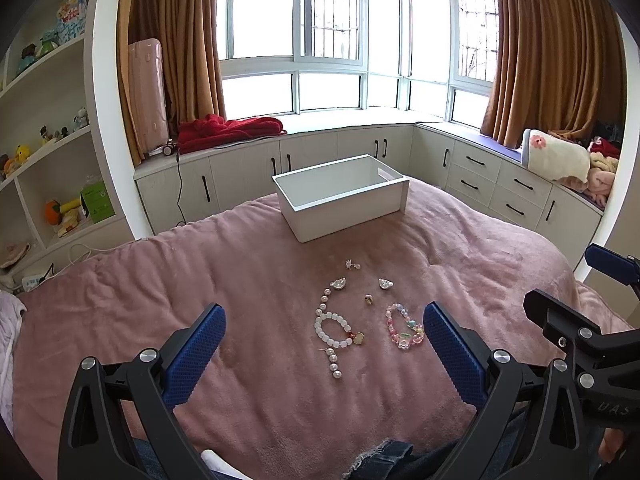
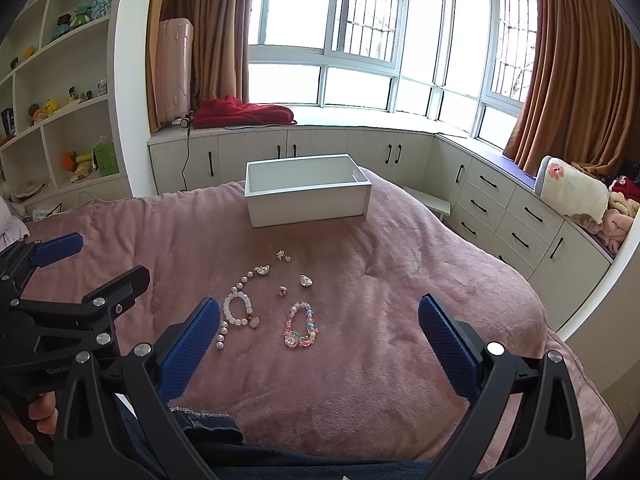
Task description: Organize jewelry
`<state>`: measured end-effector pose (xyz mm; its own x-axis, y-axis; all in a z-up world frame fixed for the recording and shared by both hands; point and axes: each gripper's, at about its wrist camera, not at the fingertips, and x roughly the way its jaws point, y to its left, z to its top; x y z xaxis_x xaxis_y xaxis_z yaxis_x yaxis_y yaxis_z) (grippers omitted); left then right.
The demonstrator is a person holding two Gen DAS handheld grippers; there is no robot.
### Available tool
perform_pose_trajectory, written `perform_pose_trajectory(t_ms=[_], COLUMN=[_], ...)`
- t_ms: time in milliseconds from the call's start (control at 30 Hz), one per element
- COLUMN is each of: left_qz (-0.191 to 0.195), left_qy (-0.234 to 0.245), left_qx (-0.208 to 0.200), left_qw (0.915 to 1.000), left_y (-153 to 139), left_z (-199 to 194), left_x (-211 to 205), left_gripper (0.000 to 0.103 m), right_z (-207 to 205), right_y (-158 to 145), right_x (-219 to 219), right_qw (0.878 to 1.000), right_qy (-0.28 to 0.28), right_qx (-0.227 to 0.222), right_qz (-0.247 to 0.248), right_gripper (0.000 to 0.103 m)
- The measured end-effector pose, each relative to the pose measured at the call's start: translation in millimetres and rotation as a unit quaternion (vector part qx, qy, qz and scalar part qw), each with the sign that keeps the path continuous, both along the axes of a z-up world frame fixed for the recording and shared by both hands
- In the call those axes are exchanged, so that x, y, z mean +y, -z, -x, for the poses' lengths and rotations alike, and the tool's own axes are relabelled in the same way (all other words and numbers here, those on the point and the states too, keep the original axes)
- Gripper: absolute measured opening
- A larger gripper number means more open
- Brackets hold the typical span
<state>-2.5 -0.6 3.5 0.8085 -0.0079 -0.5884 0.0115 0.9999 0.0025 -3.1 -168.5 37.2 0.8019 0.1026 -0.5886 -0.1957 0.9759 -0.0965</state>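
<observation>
- Denim-clad lap sits at the bottom edge of both views; person is at the bed's near edge, pink blanket (image 1: 200, 264) spread ahead.
- Left tool (image 1: 324, 338) hovers over the blanket, blue pads wide apart, nothing between them.
- Right tool (image 2: 319, 330) likewise wide apart and empty; it sits just beside the left one, each showing at the other view's edge.
- Jewelry lies loose on the blanket, between the tools and the white box (image 1: 340, 196):
- pearl strand (image 1: 326, 312) running in a line, overlapping the white bead bracelet (image 1: 334, 330) with its gold charm
- pastel bead bracelet (image 1: 404, 326) just right of it, apart from the white one
- small ring (image 1: 369, 300) between the two bracelets, slightly farther off
- two silvery clip-like pieces (image 1: 338, 283) and (image 1: 386, 282), plus a tiny earring (image 1: 352, 265) nearest the box; too small to identify exactly
- Box stands open-topped at the bed's far edge; inside looks empty from what shows.
- Step judged: very start, nothing picked, approach not begun.
- Next move likely calls for lowering one tool onto a near bracelet, pinching beads against soft fabric without snagging the blanket, then carrying to the box.
- Overlapped pearl strand may drag along with the white bracelet.
</observation>
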Motion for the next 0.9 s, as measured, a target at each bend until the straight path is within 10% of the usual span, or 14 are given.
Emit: perform_pose_trajectory(t_ms=[900], left_qz=[-0.002], left_qy=[0.001], left_qx=[0.003], left_qw=[1.0000], left_y=[0.5], left_z=[0.8], left_x=[-7.1], left_gripper=[0.100], right_z=[-2.0], right_y=[5.1], right_x=[-5.7], right_qw=[1.000], right_qy=[0.004], right_qx=[0.005], right_qz=[-0.003], right_gripper=[0.098])
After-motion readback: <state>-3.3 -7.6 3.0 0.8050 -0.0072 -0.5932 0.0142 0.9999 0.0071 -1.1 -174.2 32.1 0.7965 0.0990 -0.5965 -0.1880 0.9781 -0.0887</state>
